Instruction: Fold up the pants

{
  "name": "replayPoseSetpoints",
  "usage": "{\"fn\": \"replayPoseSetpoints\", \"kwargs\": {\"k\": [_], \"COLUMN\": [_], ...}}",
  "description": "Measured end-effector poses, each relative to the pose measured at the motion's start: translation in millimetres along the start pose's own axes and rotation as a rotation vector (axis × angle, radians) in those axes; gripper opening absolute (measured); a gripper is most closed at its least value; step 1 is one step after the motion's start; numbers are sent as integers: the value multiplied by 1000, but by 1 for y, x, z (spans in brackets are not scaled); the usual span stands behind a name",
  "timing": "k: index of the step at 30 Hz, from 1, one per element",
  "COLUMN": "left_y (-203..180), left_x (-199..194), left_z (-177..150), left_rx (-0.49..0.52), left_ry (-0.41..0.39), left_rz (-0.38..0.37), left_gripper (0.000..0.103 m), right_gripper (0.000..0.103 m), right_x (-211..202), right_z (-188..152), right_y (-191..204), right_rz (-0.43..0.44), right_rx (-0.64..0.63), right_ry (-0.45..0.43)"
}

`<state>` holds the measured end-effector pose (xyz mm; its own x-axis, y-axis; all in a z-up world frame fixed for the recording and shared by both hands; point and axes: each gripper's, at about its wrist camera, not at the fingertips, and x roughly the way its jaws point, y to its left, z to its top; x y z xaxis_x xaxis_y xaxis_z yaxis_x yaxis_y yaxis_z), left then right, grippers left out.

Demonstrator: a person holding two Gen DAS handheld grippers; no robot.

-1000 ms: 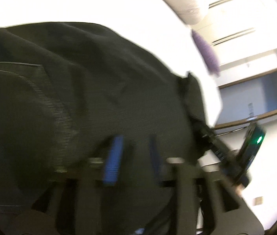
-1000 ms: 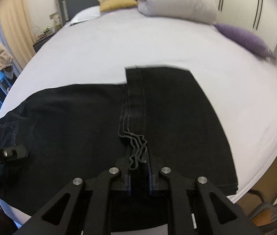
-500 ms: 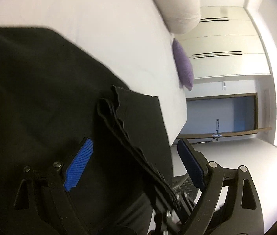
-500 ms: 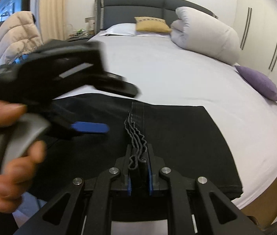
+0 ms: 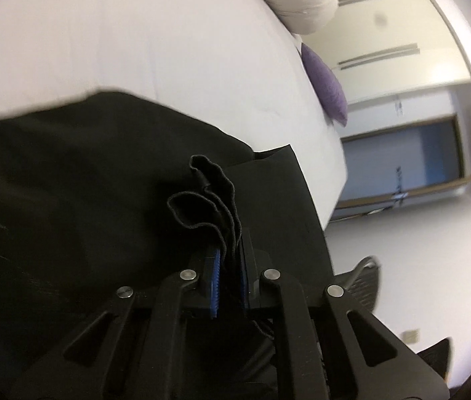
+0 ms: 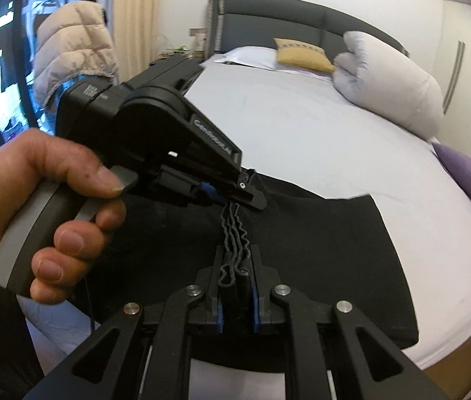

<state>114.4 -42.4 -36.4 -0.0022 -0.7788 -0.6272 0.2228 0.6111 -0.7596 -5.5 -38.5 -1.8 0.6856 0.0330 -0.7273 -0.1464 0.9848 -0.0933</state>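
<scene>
Black pants (image 6: 318,233) are spread flat on the white bed (image 6: 302,126), near its front edge, already doubled into a broad panel. A stacked, wavy edge of several layers (image 6: 233,230) is lifted off the panel and runs straight away from the right wrist camera, toward the headboard. The near end of this edge is pinched in the right gripper (image 6: 238,296), jaws narrowed onto the cloth. The far end is pinched in the left gripper (image 6: 235,193), jaws likewise closed on the layers, as the left wrist view confirms (image 5: 230,266). The left hand (image 6: 42,206) is seen squeezing the trigger. Both grippers therefore lie on one line along the edge, close together, the left one farther onto the bed. Judgement: the next fold is carried across this line; equal lift at both ends is needed or the layers will slip apart.
</scene>
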Motion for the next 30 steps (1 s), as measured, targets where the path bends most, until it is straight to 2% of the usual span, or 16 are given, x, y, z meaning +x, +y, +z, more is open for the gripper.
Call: {"fn": "replayPoseSetpoints", "kwargs": {"k": [3,11,18,21,22,24,25,26,28,30], "left_y": [6,50,73,82,81,80,81,76,68,56], "left_x": [-15,-32,-27,-26,-26,-29,-34,-39,-50,-64], "left_z": [0,-11,-18,-22,-21,-25,-28,-32,-37,-43], "left_rx": [21,-37,-75,-98,-101,-110,-110,-108,-86,-28], "left_ry": [-8,-26,-28,-28,-32,-42,-51,-59,-79,-124], "left_rz": [37,75,82,67,67,75,94,112,193,335], "left_gripper": [8,8,8,8,9,9,9,9,9,9], "right_gripper": [13,13,14,24,30,49,57,58,57,54], "right_x": [5,28,46,57,58,54,51,47,38,29], "right_z": [4,0,-8,-19,-21,-23,-24,-25,-28,-30], "right_y": [14,44,50,50,49,43,38,32,14,-13], "right_rz": [22,85,128,168,174,217,253,276,322,382], "right_rx": [-34,-76,-64,-67,-63,-26,6,32,94,192], "right_ry": [4,55,112,173,179,183,188,189,200,202]}}
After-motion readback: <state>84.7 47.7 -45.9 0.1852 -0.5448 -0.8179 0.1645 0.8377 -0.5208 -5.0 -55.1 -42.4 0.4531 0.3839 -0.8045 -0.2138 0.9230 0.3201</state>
